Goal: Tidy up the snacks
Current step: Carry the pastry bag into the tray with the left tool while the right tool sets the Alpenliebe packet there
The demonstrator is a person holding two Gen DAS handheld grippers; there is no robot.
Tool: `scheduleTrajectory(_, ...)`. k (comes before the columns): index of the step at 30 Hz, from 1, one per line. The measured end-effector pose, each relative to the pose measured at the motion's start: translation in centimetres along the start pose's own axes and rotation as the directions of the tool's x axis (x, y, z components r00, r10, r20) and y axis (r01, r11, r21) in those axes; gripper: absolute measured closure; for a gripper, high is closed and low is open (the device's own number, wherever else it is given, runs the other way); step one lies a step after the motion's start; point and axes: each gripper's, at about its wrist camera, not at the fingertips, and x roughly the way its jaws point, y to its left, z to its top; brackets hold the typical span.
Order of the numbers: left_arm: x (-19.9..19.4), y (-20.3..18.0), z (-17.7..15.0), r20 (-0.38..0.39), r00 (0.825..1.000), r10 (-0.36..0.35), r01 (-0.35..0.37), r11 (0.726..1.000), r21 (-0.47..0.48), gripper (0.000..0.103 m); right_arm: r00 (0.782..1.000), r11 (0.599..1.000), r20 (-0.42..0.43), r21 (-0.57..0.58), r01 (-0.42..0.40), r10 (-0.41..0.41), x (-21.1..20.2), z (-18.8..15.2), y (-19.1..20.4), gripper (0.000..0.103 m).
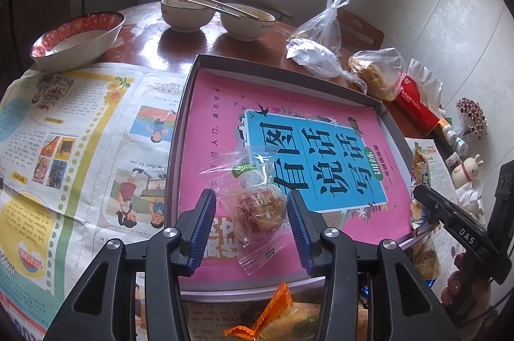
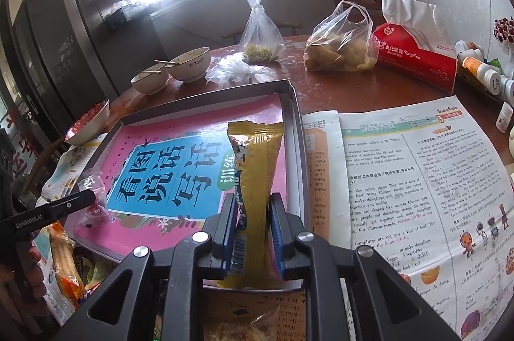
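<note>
Left wrist view: the left gripper (image 1: 252, 220) is seen with its jaws parted around a clear-wrapped pastry (image 1: 260, 212) lying on the pink book (image 1: 225, 103) inside the shallow box (image 1: 192, 74); the pads appear not to press it, so it is judged already set down. On the right wrist view, the right gripper (image 2: 250, 225) is clamped on a long yellow snack packet (image 2: 255, 167), held over the box's right side and not yet laid in. More snacks, among them an orange wrapper (image 1: 273, 309), are left outside the box near its front edge, so the sorting is judged early. Newspaper (image 2: 417, 180) is spread over a round brown table (image 2: 353, 90) crowded with bowls (image 1: 186, 13), plastic bags (image 2: 340, 42) and a red tissue pack (image 2: 417, 55), below a bright window.
</note>
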Motion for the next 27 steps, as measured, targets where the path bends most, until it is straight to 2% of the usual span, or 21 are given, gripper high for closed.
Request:
scheduleTrajectory(13,-1.1,0.3,-0.3,0.011,1.000,-0.003,0.003,1.000,-0.019,0.055,1.000,1.000,0.022,0.005,-0.003,0.003,-1.1,0.0,-0.1,0.068)
scheduleTrajectory(27,-3.7,0.3,-0.6,0.031,0.999,-0.038,0.040,0.998,-0.042,0.037,0.995,0.999,0.097,-0.032,-0.001,0.005,-3.6,0.1,0.5,0.052)
